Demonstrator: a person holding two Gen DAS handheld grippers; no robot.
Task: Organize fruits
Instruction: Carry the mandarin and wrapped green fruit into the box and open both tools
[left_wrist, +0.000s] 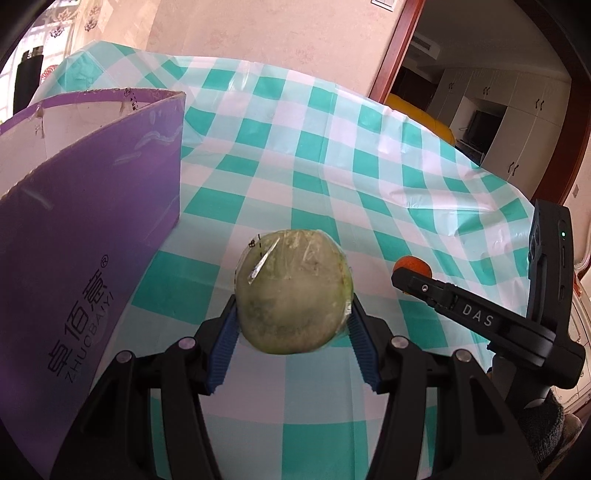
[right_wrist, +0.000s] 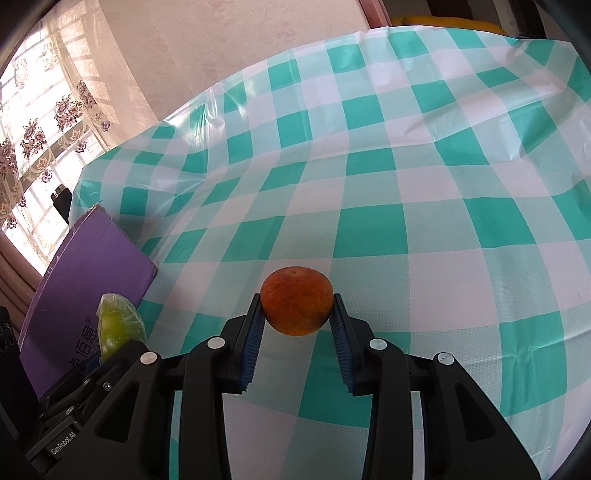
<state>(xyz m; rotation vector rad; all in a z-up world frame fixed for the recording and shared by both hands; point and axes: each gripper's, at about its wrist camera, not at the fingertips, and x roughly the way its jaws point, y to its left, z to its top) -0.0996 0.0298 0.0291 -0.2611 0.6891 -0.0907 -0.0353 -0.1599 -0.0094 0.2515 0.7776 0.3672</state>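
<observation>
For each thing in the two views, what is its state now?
left tool: shut on the wrapped green fruit.
wrapped green fruit: held, in plastic film.
right tool: shut on the orange.
orange: held between the fingers.
purple box: open at the top, standing on the checked tablecloth.

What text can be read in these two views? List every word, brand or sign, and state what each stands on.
"卓佰意" with "ZHUCBAIYI" and an ® mark: side of the purple box.
"DAS": finger of the right gripper, seen from the left wrist.
"GenRobot.AI": body of the left gripper, seen from the right wrist.
Small print on the wrap of the green fruit: too small to read.
Marks on the box's top flap: too blurred to read.
</observation>
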